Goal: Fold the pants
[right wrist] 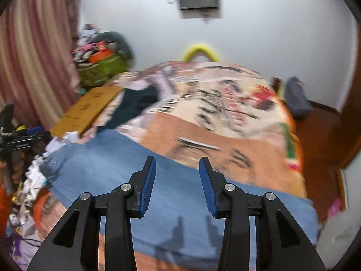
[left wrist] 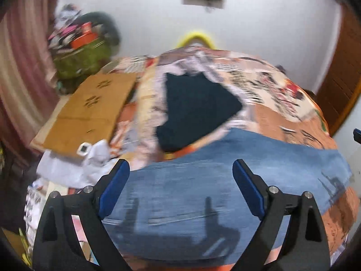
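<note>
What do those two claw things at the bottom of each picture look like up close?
Each gripper, left and right, has two angular black plastic fingers with triangular cut-outs, round silver pivot bolts and ribbed blue pads. No cables, markings or sleeves show.

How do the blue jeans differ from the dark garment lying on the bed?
The blue jeans are light, faded denim; the dark garment is almost black. The jeans lie nearest, under both open grippers, left gripper and right gripper; the dark garment lies farther back. Both rest on the patterned bedspread.
</note>
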